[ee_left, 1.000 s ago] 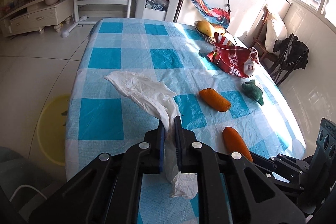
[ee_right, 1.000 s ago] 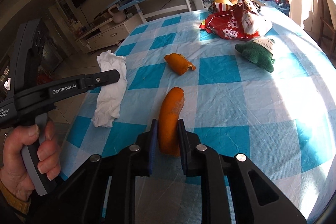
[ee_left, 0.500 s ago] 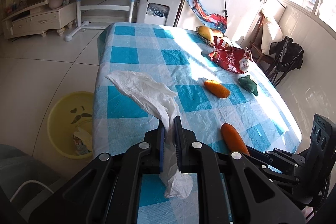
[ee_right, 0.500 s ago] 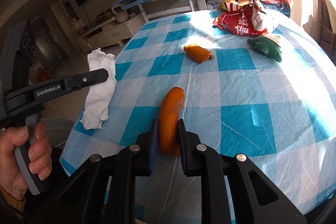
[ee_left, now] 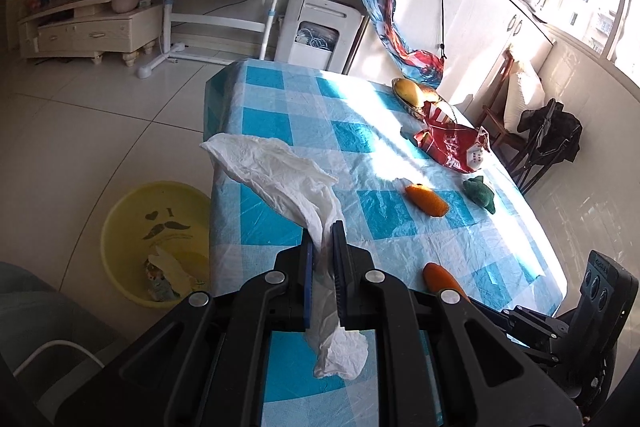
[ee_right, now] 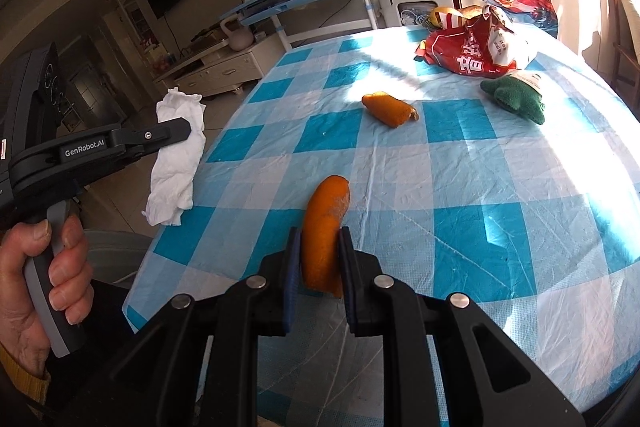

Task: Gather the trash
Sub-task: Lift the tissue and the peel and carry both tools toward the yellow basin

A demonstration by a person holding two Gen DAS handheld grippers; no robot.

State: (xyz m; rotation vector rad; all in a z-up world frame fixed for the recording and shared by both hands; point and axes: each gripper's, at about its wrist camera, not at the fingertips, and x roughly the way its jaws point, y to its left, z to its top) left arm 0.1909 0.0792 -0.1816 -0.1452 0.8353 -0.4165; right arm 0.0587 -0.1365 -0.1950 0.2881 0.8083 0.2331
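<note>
**Tissue carried off the table edge, bin now below you**

Your left gripper (ee_left: pixel 324 227) is clamped on the white tissue (ee_left: pixel 280 179), which drapes out ahead toward 11 o'clock and hangs in a crumpled tail below the jaws. Your right gripper (ee_right: pixel 320 239) is clamped on a piece of orange peel (ee_right: pixel 324 223), which stands up between the pads and leans toward 12 o'clock.

What has changed: over the last second your left hand has drifted sideways off the table. A second ago the left view was filled by the checked tablecloth (ee_left: pixel 400 227) with only a sliver of the yellow bin (ee_left: pixel 120 227) at the edge; now the whole bin shows on the floor at 9 o'clock from the jaws, with some scraps already inside. The tissue has kept its place in the jaws throughout. Your right hand has barely moved, and its peel sits as it did.

For the task, this looks like the carry stage: the tissue is nearly over the bin, but probably needs to travel further toward 9 o'clock before you let go, or it may land on the tiles.

Still on the table are a second orange peel (ee_right: pixel 388 107) at 12 o'clock of the right gripper, with a red snack bag (ee_right: pixel 472 51) and a green cloth lump (ee_right: pixel 516 99) at 1 o'clock.
</note>
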